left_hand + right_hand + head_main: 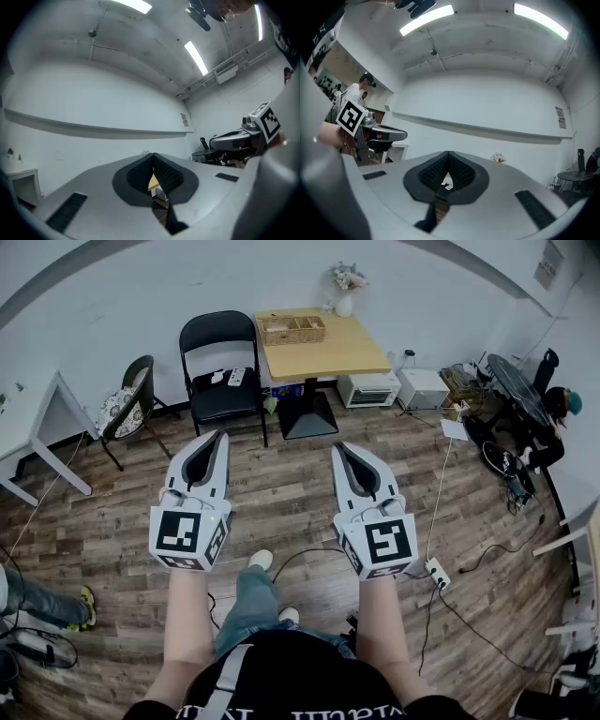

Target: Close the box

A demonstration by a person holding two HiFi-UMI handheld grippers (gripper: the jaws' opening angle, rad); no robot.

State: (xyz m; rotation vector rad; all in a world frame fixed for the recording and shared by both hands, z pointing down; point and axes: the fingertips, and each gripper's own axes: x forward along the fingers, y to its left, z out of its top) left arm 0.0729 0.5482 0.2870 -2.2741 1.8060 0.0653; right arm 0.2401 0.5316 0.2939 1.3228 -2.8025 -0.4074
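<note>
I saw the woven wicker box (pixel 292 329) at the square wooden table's (pixel 347 354) rear-left corner, with the white flower vase (pixel 345 302) just right of it.

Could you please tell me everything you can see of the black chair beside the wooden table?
The black chair has a padded-looking seat and back on a thin dark frame. It stands upright on the wood floor, back toward the white wall, left of the wooden table. Its seat holds small white items.
</note>
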